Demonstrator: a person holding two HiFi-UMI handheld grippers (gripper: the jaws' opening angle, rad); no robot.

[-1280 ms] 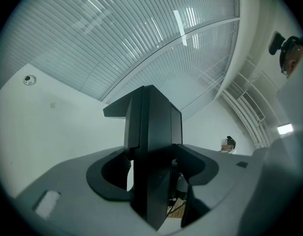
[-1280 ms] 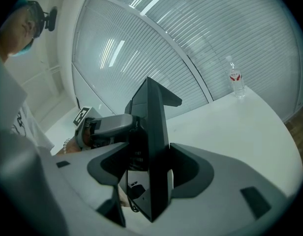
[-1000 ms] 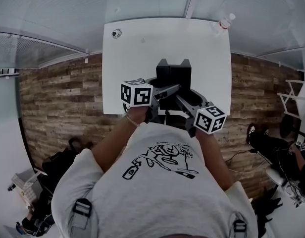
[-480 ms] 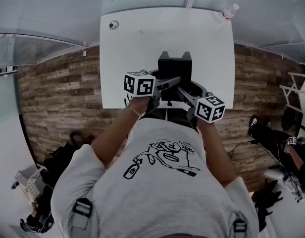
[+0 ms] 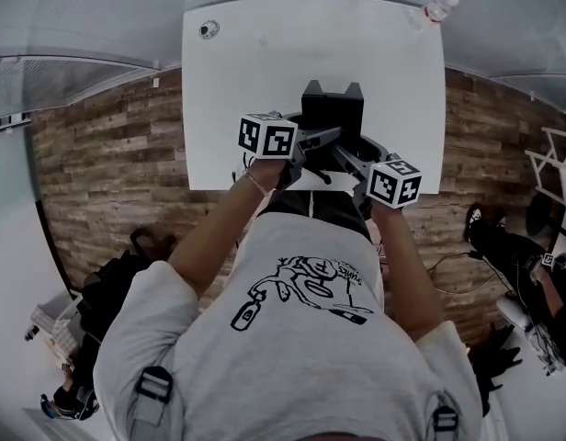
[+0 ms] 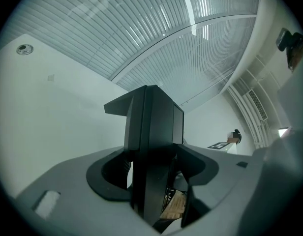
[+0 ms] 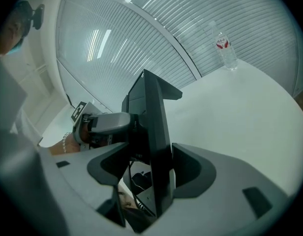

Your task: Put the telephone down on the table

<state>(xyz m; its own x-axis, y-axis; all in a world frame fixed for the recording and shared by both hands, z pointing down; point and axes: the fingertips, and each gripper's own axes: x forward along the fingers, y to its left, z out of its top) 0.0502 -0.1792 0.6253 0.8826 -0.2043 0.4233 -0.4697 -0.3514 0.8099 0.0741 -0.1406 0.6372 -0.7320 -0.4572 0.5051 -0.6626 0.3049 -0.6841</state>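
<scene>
Left gripper (image 6: 154, 178) and right gripper (image 7: 152, 173) clamped the black telephone (image 5: 332, 110) from opposite sides, each pair of jaws pressed against the faces of its flat body; the telephone hung over the near part of the white table (image 5: 237, 81), close to the near edge, and whether its base touched the top could not be told; a water bottle (image 5: 436, 9) stood at the far right corner and a small round fitting (image 5: 208, 28) lay near the far left corner, both well apart from the telephone; a dark cord (image 7: 139, 181) dangled beneath the body; the telephone stood on edge, its long axis running up and away from the person (image 5: 292, 338) toward the table's far edge, its notched end farthest out; bare white tabletop spread to the left, to the right and beyond it; the grippers' rear parts and the person's hands overhung the near edge above a wood-plank floor (image 5: 108, 173).
</scene>
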